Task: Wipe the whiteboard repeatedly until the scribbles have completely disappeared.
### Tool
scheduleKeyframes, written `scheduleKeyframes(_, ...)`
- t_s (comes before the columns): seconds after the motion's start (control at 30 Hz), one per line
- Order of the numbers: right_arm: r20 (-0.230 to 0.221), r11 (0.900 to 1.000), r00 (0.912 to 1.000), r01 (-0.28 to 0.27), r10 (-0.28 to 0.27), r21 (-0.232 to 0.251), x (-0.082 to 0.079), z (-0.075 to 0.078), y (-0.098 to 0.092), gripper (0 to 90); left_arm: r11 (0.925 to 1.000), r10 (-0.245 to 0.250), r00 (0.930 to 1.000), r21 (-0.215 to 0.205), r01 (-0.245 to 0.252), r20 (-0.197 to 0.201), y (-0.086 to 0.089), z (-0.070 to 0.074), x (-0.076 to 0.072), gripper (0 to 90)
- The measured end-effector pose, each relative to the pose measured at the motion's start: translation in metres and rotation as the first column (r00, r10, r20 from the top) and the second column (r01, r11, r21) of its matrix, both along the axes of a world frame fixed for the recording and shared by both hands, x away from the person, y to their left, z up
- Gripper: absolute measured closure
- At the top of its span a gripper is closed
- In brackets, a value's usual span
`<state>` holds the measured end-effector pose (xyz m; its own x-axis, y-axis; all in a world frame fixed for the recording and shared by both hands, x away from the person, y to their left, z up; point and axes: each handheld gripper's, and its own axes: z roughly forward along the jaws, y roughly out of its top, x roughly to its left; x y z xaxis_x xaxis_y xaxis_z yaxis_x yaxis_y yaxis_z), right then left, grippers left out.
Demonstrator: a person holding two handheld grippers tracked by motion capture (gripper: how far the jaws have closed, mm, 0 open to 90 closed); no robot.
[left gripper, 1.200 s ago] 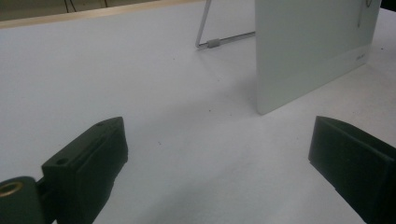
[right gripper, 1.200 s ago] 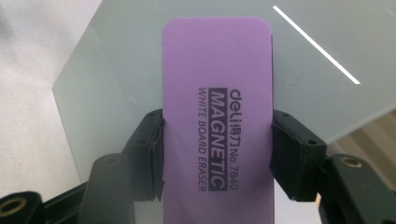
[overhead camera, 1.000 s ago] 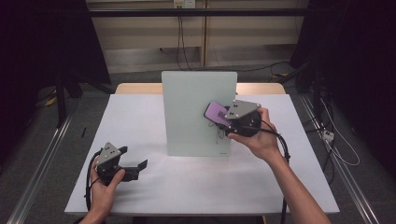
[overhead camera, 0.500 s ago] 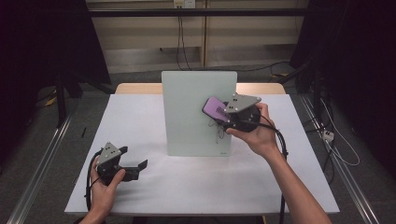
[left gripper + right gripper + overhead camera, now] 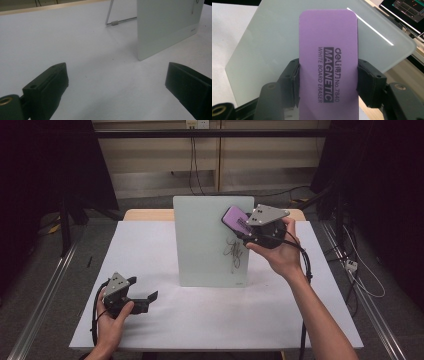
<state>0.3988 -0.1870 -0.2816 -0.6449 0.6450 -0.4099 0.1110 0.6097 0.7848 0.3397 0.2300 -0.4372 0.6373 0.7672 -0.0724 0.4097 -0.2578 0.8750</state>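
Right gripper point(image 5: 239, 226) is clamped on the purple magnetic whiteboard eraser point(image 5: 328, 62) — the jaws pinch its two long edges, printed label facing the camera in the right gripper view. In the high view the eraser point(image 5: 235, 219) sits at the upper right of the standing glass whiteboard point(image 5: 205, 245), centre frame. It looks just in front of the surface; I can't tell whether it touches.

The black marker scribble point(image 5: 234, 252) is below the eraser, on the right half of the board, not yet wiped as far as I can see.

Left gripper point(image 5: 146, 299) rests low on the white table cover point(image 5: 150, 250), lower left of the high view, jaws wide apart with nothing between them. The left gripper view shows the board's lower corner point(image 5: 165, 32) and its wire stand point(image 5: 117, 22) at the upper right.

Step in hand, my read: lining up the eraser to wipe. Next move: bring the felt face flat to the glass, then drag down across the scribble. Keep pressure light — the board stands on a thin prop and could tip back, and the left gripper is well apart from it.
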Motion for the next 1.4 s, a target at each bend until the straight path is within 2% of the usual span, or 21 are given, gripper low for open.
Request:
scheduleKeyframes(0.27, -0.035, 0.999, 0.9991, -0.027, 0.025, -0.038, -0.006, -0.019, 0.007, 42.1, 1.0000, -0.002, 1.0000, 0.001, 0.002, 0.000, 0.000, 0.000, 0.000, 4.6)
scheduleKeyframes(0.43, -0.058, 0.999, 0.9975, -0.040, 0.039, -0.022, -0.009, -0.030, 0.008, 42.1, 1.0000, 0.002, 1.0000, -0.002, -0.002, -0.001, -0.001, -0.001, 0.000, 4.6)
scheduleKeyframes(0.8, -0.104, 0.995, 0.9920, -0.079, 0.072, -0.063, -0.019, -0.060, 0.013, 42.2, 1.0000, 0.002, 1.0000, -0.002, -0.002, -0.001, -0.001, -0.001, 0.000, 4.6)
scheduleKeyframes(0.9, -0.121, 0.995, 0.9895, -0.086, 0.079, -0.058, -0.021, -0.067, 0.013, 42.2, 1.0000, -0.002, 1.0000, 0.006, 0.002, 0.000, -0.001, -0.001, 0.000, 4.6)
scheduleKeyframes(1.23, -0.162, 0.990, 0.9815, -0.115, 0.102, -0.076, -0.023, -0.076, 0.016, 42.1, 1.0000, -0.004, 1.0000, 0.005, 0.004, -0.006, -0.004, -0.002, 0.000, 4.6)
scheduleKeyframes(1.4, -0.140, 0.991, 0.9855, -0.107, 0.096, -0.075, -0.022, -0.070, 0.015, 42.1, 1.0000, -0.003, 1.0000, 0.005, 0.003, -0.005, -0.004, -0.002, 0.000, 4.6)
